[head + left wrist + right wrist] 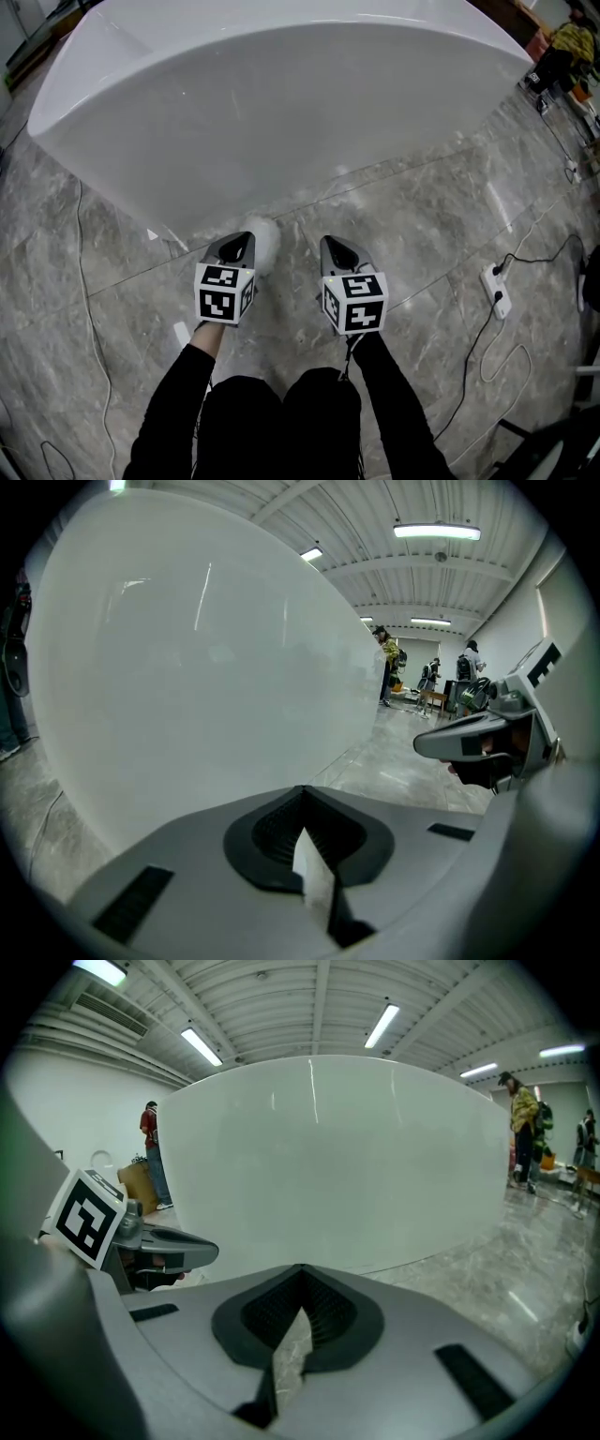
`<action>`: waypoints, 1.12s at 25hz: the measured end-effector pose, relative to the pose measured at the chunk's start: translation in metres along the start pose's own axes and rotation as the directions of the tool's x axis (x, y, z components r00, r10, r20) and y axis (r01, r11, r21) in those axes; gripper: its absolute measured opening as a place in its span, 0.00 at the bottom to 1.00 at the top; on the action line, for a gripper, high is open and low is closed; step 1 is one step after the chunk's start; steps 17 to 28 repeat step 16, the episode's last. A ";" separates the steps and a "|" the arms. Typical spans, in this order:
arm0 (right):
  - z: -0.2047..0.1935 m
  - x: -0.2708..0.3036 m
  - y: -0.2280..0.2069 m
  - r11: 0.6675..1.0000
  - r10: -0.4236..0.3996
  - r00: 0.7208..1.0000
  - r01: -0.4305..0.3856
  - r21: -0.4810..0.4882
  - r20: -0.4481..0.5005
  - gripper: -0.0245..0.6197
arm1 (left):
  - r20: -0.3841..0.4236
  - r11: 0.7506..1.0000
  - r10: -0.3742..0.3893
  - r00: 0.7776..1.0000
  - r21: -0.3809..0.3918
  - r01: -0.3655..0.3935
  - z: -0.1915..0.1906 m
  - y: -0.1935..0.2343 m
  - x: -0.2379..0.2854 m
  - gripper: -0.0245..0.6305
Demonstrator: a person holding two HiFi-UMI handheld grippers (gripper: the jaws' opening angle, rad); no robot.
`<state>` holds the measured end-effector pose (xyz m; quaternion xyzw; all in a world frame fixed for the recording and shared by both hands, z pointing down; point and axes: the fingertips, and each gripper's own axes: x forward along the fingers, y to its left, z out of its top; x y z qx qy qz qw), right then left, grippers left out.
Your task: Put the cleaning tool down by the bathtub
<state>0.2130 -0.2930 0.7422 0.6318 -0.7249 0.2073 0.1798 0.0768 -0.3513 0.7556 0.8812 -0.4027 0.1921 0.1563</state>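
The white bathtub [281, 103] fills the top of the head view, and its pale wall [187, 667] looms close ahead in both gripper views. A white fluffy cleaning tool [266, 246] lies on the grey marble floor at the tub's foot, partly hidden behind my left gripper's tip. My left gripper [240, 244] hangs just left of it, jaws shut with nothing between them [302, 797]. My right gripper [336, 247] hovers a little to the right, also shut and empty [302, 1277]. Each gripper shows at the edge of the other's view.
A white power strip [495, 289] with black cables lies on the floor at the right. A thin white cable [89, 309] runs along the left. People stand far off beyond the tub [386, 663]. The person's dark legs are below the grippers.
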 end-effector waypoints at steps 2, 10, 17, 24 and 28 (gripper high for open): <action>0.000 0.000 0.001 1.000 0.001 1.000 -0.001 -0.006 0.001 0.04 | 0.000 1.000 0.000 1.000 0.001 0.000 0.000 -0.001 0.001 0.05; 0.000 -0.002 0.003 1.000 -0.005 1.000 0.005 -0.016 -0.001 0.04 | -0.009 0.999 -0.002 1.000 -0.040 0.002 -0.002 -0.002 0.004 0.05; 0.000 -0.003 0.001 0.999 -0.023 1.000 0.023 -0.023 0.001 0.04 | -0.004 0.999 -0.008 1.000 -0.040 0.008 -0.003 -0.004 0.006 0.05; 0.000 -0.003 0.001 0.999 -0.023 1.000 0.023 -0.023 0.001 0.04 | -0.004 0.999 -0.008 1.000 -0.040 0.008 -0.003 -0.004 0.006 0.05; 0.000 -0.003 0.001 0.999 -0.023 1.000 0.023 -0.023 0.001 0.04 | -0.004 0.999 -0.008 1.000 -0.040 0.008 -0.003 -0.004 0.006 0.05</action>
